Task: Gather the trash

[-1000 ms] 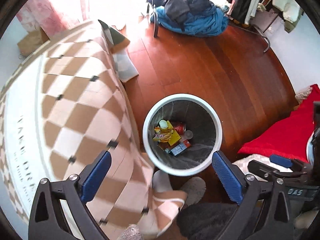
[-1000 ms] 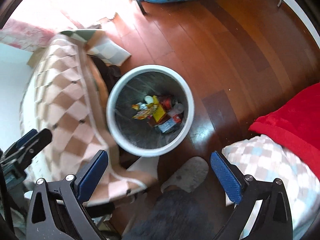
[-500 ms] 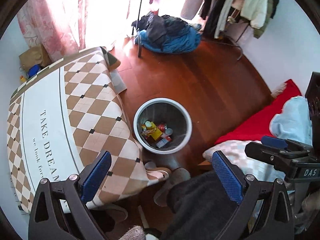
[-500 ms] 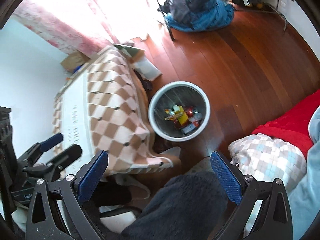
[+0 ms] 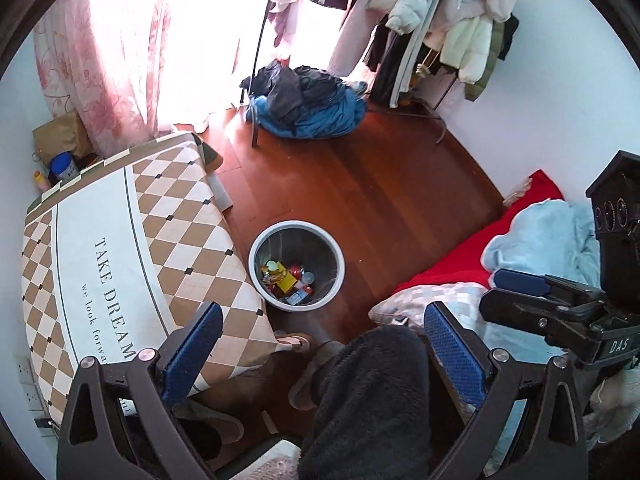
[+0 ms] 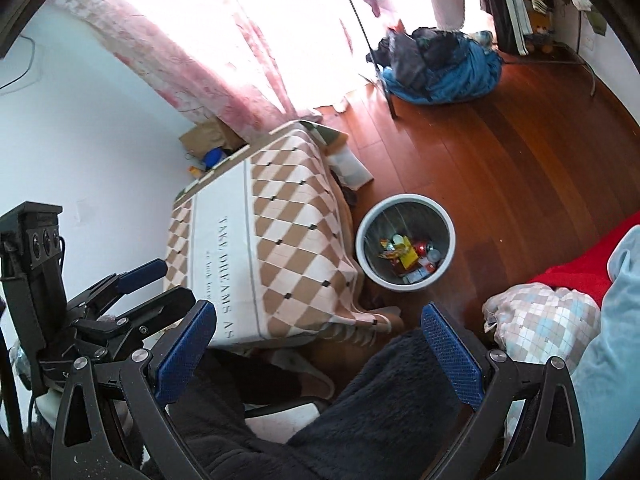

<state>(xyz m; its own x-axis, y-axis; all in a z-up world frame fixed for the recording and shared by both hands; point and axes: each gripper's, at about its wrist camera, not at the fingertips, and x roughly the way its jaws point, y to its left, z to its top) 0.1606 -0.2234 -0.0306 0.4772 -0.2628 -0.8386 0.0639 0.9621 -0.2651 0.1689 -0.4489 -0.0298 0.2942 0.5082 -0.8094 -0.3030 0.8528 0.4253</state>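
A white round trash bin (image 5: 338, 268) stands on the wooden floor beside a small table and also shows in the right wrist view (image 6: 451, 236). Inside it lie a yellow wrapper (image 5: 282, 280), a red can (image 6: 422, 247) and other small trash. My left gripper (image 5: 320, 344) is open and empty, high above and nearer than the bin. My right gripper (image 6: 318, 342) is open and empty too, also well above the bin. Each gripper shows in the other's view, the right one (image 5: 532, 300) and the left one (image 6: 148, 284).
A table with a brown-and-white diamond cloth (image 5: 120, 248) is left of the bin. A red blanket (image 5: 460, 256) and checked pillow (image 6: 544, 320) lie right. A blue clothes pile (image 5: 308, 108) and coat rack (image 5: 436, 12) stand at the back. The person's dark-trousered leg (image 5: 372, 400) and slippers are below.
Both grippers have risen and pulled back from the bin, which now looks much smaller and farther away. Both stay open and empty. More of the room has come into view.
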